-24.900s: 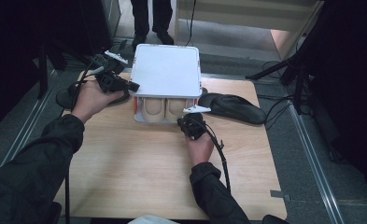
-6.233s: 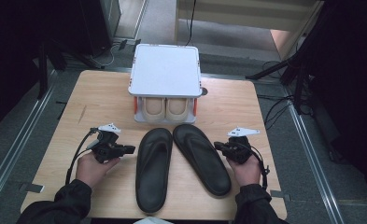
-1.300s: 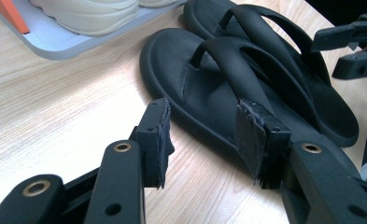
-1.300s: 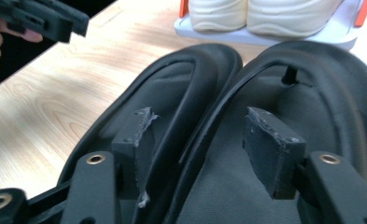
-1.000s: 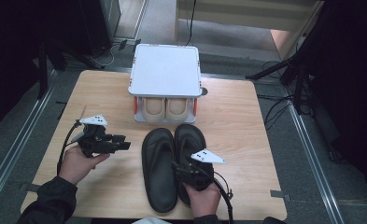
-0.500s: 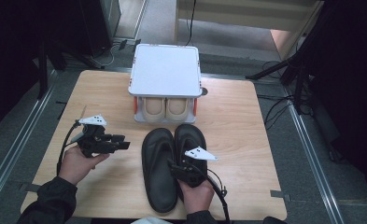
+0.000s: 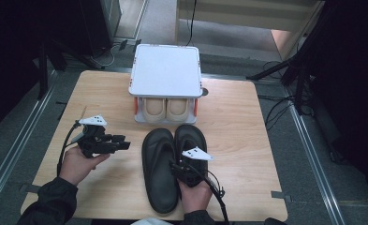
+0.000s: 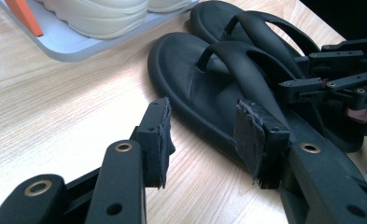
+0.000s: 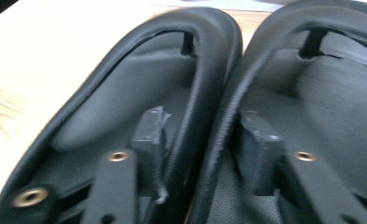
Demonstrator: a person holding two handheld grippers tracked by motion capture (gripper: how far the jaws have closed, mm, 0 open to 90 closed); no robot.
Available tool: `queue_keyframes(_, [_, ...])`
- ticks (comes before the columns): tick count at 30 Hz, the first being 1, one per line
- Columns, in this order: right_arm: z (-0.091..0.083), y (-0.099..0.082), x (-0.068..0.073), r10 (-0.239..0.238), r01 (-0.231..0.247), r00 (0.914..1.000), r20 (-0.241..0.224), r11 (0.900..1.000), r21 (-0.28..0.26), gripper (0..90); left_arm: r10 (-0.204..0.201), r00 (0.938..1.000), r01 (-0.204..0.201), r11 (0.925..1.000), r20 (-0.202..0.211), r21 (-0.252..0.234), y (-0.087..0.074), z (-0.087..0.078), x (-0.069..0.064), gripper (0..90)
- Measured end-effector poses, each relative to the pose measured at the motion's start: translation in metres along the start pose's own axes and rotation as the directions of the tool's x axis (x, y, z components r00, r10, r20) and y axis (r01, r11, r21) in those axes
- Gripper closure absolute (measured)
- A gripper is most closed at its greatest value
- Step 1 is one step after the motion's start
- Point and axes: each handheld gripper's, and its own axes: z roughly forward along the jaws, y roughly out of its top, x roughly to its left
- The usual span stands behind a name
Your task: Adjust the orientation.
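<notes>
My right tongs [image 7: 185, 165] have just been closing: their jaws now straddle the two inner edges of the black sandals [image 7: 174, 164], one jaw inside each sole, where the pair meets. In the right gripper view, the pads [image 9: 149, 135] lie against those rims, so I judge the grip made on both sandals at once. A second ago the same tongs hung wide open over that seam, and the sandals lay as they lie now.

My left tongs [image 7: 118, 143] hang released to the left of the pair, jaws partly spread with nothing between them, pointing at the nearer sandal [image 8: 204, 93] across bare table [image 7: 247, 126].

The sandals lie side by side, touching, toes toward the white box [image 7: 165, 70], just in front of it near my edge of the table. Cream shoes [image 7: 165, 108] sit in the box's lower shelf.

Judgement: with both soles pinched together, the pair looks ready to be lifted as one, probably toward the box.

Markings: I can read no brand, label or writing on sandals, shoes or box.
</notes>
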Motion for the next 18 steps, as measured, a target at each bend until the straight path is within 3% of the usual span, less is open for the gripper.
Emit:
queue_keyframes(10, [-0.0054,-0.0013,-0.0049,0.026,-0.025,0.9996,-0.014,0.9996,0.013,73.8,0.001,1.0,-0.001,1.0,0.0,-0.001,-0.0001,0.0004,-0.0004,56.6])
queue_keyframes(18, [-0.0059,0.0011,-0.0089,0.039,-0.037,0.9984,-0.042,0.9988,0.033,76.3,0.002,1.0,-0.002,1.0,-0.006,-0.001,-0.0003,-0.0004,0.0007,57.0])
